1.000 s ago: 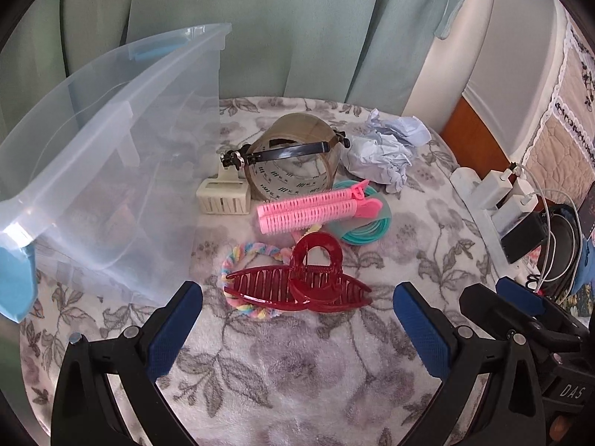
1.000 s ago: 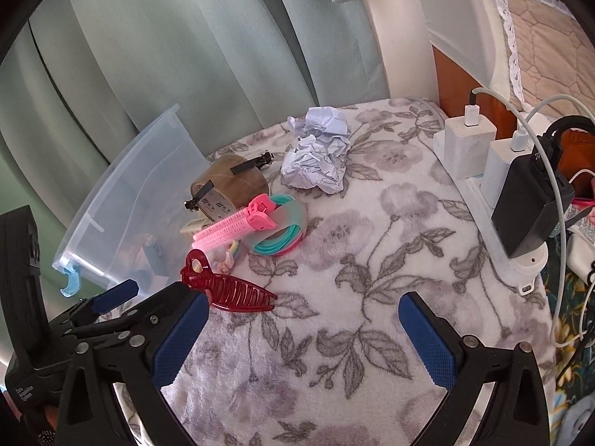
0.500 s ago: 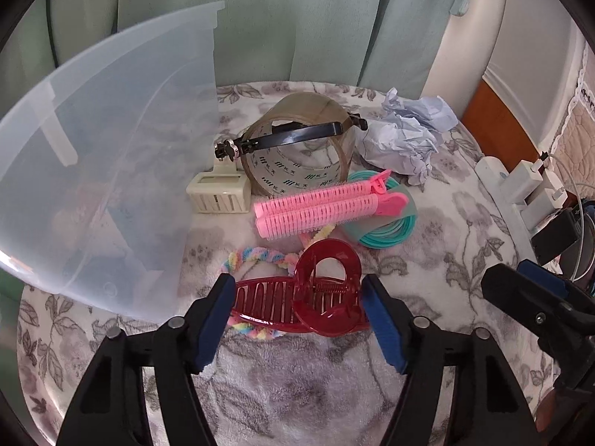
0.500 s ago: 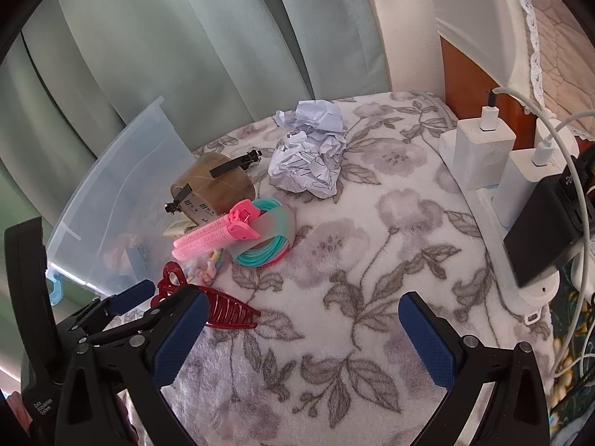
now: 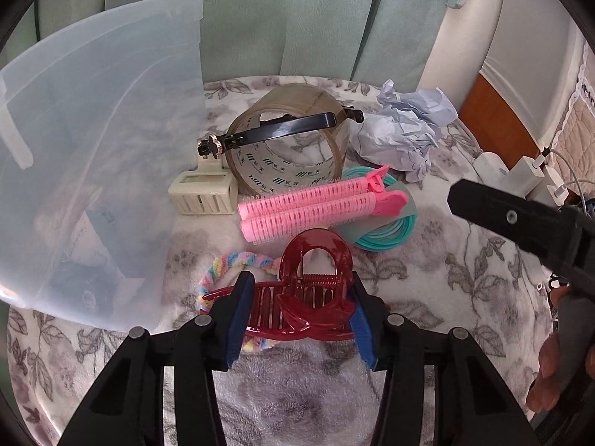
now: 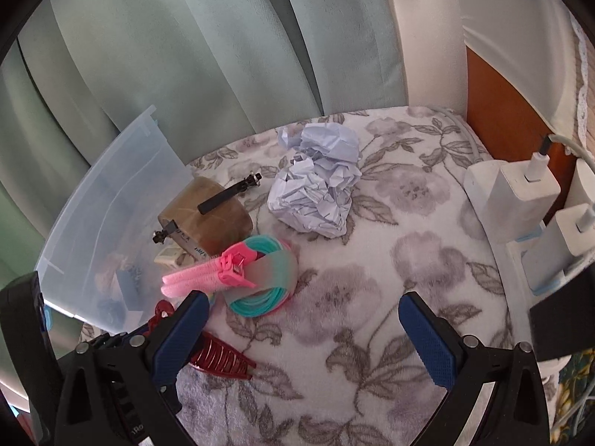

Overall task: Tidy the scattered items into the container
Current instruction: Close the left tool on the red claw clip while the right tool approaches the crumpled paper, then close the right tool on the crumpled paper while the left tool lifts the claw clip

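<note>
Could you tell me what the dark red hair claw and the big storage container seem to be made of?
Dark red hair claw: looks like glossy, translucent hard plastic, with bright highlights on its curves; its coiled spring is probably metal, tinted red.
Storage container: looks like frosted, semi-clear plastic, since dim shapes inside show through its smooth wall.

Both of my tools share one build. My left hand-held gripper (image 5: pixel 297 312) has two matte black plastic arms, angular with long cut-out slots, each pinned by round silver screw heads near the tip. Blue ribbed pads (image 5: pixel 238 319) line the inner faces of its fingers. My right hand-held gripper (image 6: pixel 305 338) matches: black frame, silver screws, blue pads (image 6: pixel 427 342) with a fine dotted texture. From the left camera, its black body shows one small screw on the side. White lettering marks the black housing low at left.
</note>
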